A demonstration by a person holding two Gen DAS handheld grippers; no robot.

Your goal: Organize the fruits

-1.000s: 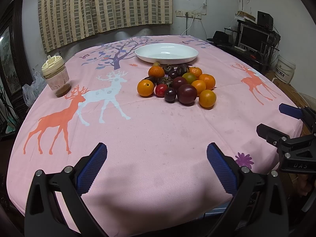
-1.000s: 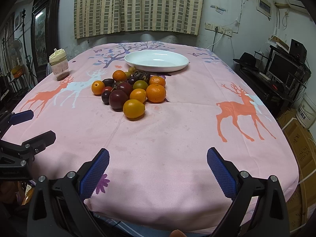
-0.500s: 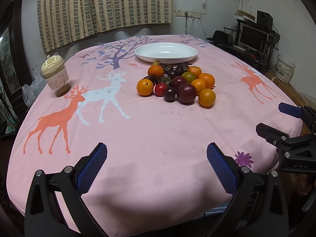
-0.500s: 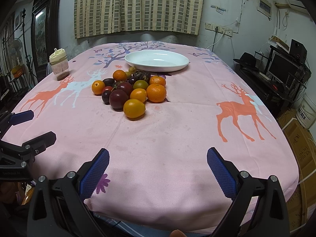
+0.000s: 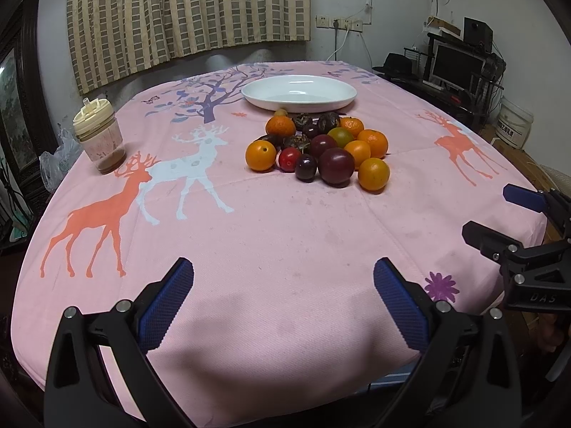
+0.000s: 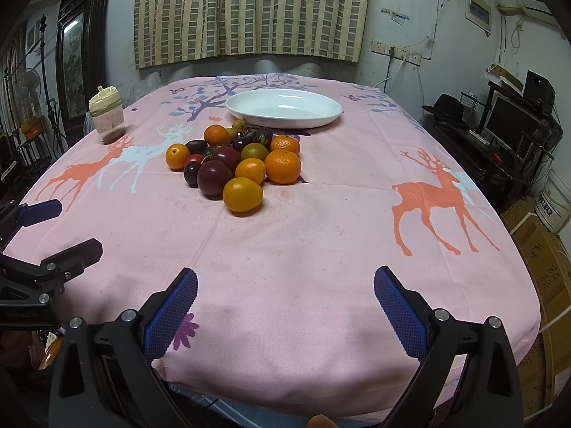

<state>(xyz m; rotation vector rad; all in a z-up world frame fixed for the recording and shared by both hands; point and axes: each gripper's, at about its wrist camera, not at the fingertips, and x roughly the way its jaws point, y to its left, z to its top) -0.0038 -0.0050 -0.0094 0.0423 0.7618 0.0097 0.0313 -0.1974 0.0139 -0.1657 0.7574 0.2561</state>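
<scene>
— Left gripper (image 5: 283, 296)? Right gripper (image 6: 285, 299)?
— Both spread wide, blue ribbed pads (image 5: 166, 305) bare, pinching nothing. Hovering at the near edge of the desk (image 5: 285, 249) draped in pink cloth printed with deer; right one also visible from the left wrist view, off the near right corner.
— Beyond that?
— Bare cloth, then the heap of small round fruits (image 5: 319, 149) around the middle of the desk: orange citrus, dark purple plums, one red, one greenish, a few wrinkled brown ones at the back. Touching one another, well apart from both grippers. Just behind the heap, towards the far edge, a shallow white oval ceramic dish (image 5: 299, 92), empty. Near the left edge, a clear plastic cup with a cream lid (image 5: 98, 135), brownish dregs inside.
— Step in hand?
— Probably the very start: nothing gripped, nothing in the dish.
— Next move?
— Likely a reach forward to an outer fruit, say the orange citrus nearest the near edge (image 6: 242, 194). Calls for straddling it alone, closing gently, lifting clear without nudging the neighbours into a roll.
</scene>
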